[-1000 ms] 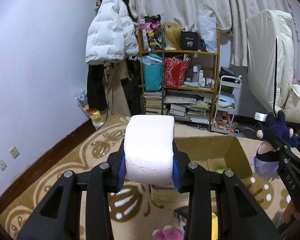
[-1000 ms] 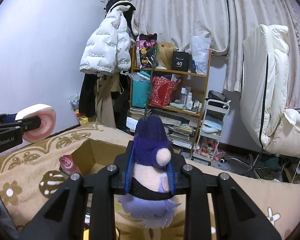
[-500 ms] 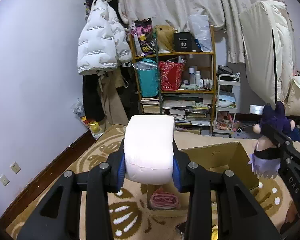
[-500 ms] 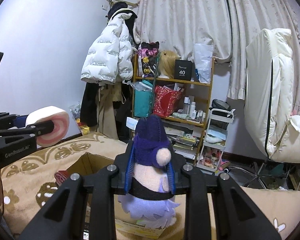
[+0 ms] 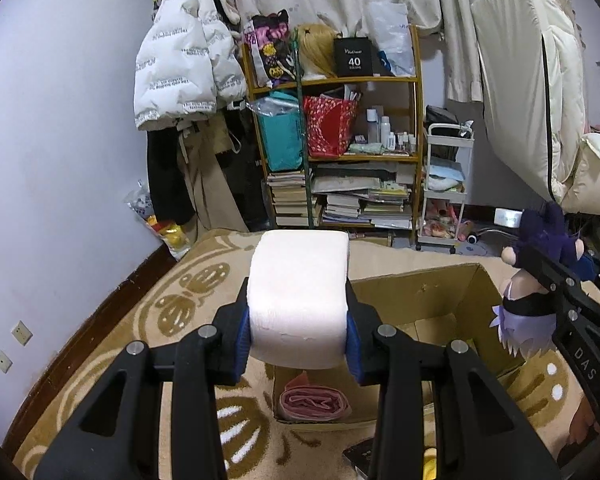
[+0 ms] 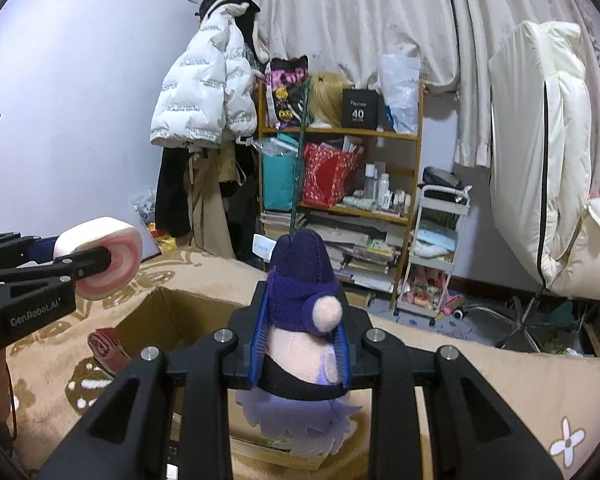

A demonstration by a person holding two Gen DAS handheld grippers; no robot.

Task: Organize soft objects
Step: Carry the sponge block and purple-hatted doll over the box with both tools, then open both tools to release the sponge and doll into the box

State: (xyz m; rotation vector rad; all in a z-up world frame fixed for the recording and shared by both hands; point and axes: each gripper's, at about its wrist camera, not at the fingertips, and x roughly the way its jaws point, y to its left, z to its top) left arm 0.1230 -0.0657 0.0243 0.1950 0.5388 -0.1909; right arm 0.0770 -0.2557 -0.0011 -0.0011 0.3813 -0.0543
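Maybe pink cloth roll (image 5: 314, 400), half-hidden.

Left gripper (image 5: 299, 326) pointed forward and downward, its blue pads pressed against both sides of a white roll (image 5: 299, 300). Right gripper (image 6: 300, 344), alongside and likewise angled downward, was clamped on a plush doll (image 6: 302, 320), fingers gripping its body from both sides.

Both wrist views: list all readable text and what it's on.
"40": black box on the shelf's top board.
"GenRobot.AI": left gripper's side, right wrist view.
"DAS": right gripper's side, left wrist view.
White jacket lettering, box's small print, book spines, blue tag: too small or blurred.
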